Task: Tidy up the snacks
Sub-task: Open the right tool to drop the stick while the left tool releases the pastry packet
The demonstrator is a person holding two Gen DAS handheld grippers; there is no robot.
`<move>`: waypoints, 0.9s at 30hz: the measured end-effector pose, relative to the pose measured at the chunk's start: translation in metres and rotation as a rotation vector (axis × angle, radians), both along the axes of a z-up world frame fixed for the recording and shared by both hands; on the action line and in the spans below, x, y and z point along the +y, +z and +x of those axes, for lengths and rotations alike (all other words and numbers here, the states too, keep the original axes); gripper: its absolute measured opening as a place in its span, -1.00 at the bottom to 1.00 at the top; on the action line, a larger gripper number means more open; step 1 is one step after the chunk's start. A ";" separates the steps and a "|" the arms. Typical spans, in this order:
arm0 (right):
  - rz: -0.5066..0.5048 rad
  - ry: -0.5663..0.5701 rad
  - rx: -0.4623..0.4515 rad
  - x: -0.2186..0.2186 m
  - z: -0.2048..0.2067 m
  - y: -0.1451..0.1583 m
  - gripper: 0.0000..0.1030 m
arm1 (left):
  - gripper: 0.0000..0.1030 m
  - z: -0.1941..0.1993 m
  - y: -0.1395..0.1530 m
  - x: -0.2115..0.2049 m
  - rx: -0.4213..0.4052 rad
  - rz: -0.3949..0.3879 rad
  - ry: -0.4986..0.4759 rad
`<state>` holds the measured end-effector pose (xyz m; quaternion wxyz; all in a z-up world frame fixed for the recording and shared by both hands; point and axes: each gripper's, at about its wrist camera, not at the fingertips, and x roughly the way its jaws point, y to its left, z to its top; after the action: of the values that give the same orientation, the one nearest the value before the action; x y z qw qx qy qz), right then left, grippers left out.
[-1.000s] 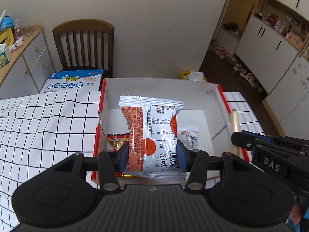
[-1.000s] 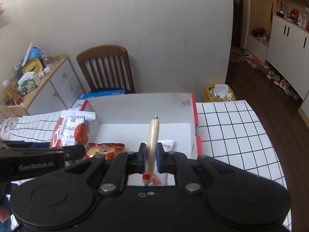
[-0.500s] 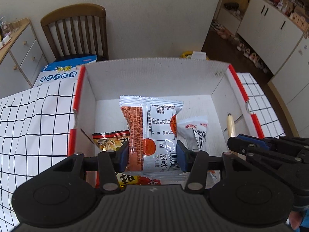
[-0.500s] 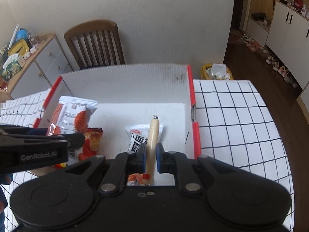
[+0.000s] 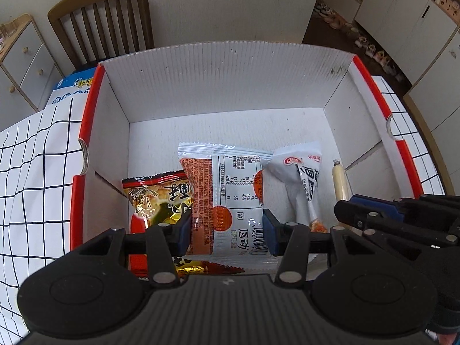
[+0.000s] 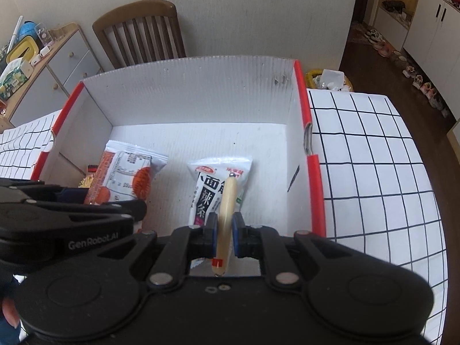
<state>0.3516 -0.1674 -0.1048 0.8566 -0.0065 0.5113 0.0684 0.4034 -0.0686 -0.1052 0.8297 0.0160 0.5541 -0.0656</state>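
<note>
The left gripper is clamped on an orange & silver snack packet, blue pads pressing its two side edges w/ a wide gap between them; the packet sticks out forward, back side w/ nutrition table and barcode facing the cam. The right gripper is closed nearly all the way on a thin pale sausage stick, held lengthwise, metal-clipped tip pointing ahead, red band at the near end.

Both grippers hang inside/over the near part of a white corrugated box w/ red rim, side by side, left one just beside the right.

Left wrist view alone shows a red & gold packet on the box floor at the near-left, partly under the held packet; the right view gives only a sliver of it. Right wrist view shows the white spicy-strip packet lying flat on the floor under the sausage tip w/ its label readable; in the left view it looks crumpled, right of the held packet. Touching or not betw. sausage & packet: can't tell.

The box sits on a black-grid white tablecloth. A wooden chair stands behind it, a drawer cabinet to the left, white cupboards far right.
</note>
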 end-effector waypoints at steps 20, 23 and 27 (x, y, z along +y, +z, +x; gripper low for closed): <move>0.028 -0.023 -0.038 -0.006 -0.015 0.018 -0.51 | 0.28 -0.007 0.019 0.003 -0.059 -0.002 0.011; 0.043 -0.020 -0.057 -0.010 -0.021 0.027 -0.41 | 0.28 -0.014 0.029 0.005 -0.082 -0.001 0.013; 0.057 -0.017 -0.080 -0.012 -0.031 0.040 -0.30 | 0.28 -0.023 0.039 0.011 -0.104 -0.007 0.018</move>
<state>0.3208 -0.1797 -0.0650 0.8768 0.0194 0.4744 0.0753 0.3806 -0.0580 -0.0658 0.8580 0.0117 0.5101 -0.0591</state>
